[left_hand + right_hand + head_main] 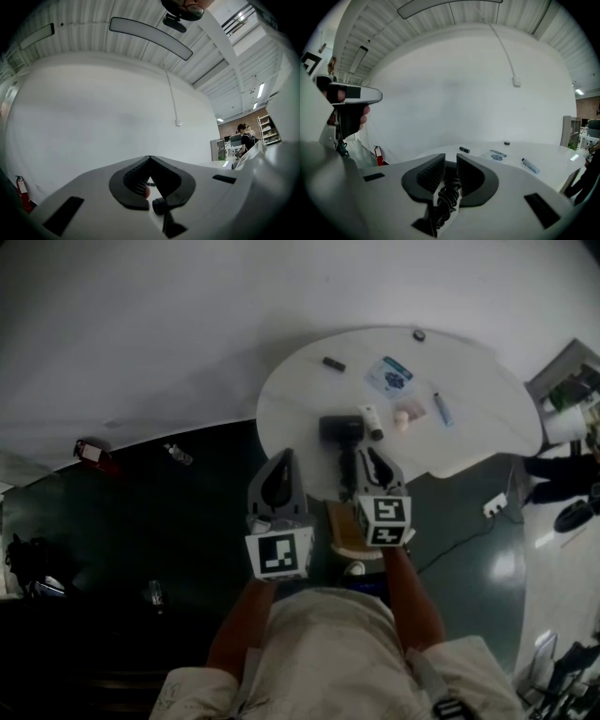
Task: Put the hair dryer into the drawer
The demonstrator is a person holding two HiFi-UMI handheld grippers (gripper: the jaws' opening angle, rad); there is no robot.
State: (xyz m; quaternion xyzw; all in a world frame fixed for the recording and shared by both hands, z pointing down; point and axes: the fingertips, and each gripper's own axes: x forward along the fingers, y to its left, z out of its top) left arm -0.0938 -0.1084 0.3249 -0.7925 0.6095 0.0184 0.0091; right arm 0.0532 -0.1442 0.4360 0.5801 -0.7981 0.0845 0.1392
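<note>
Black plastic hair dryer (pixel 342 430) is lying on the near part of the round white table (pixel 300 399). Its black coiled cord (pixel 447 197) is trailing toward the near edge. Just over that cord the right gripper (pixel 450 157) is hanging. Its ribbed dark pads are standing a little apart and the coil is showing in the gap. No pad is visibly pressing it, so I am reading the jaws as released. By the table's near-left edge the left gripper (pixel 150 158) is idling, jaws clenched tip to tip on nothing.

Step in hand, as I am judging it: taking hold of the dryer.
- The cord alone is looking like a poor handle. Springy, rubbery coils are likely to stretch and let the heavier body swing.
- Reaching farther along to the rigid handle and closing squarely across it is looking safer.
- The smooth hard shell may be slipping between the pads, so a centred bite is mattering.
- No view is showing a drawer I can identify.

Neighbours to be avoiding: a white plastic tube (pixel 372 421) is lying just right of the dryer, and a small pink object (pixel 405 418) is sitting farther right.
</note>
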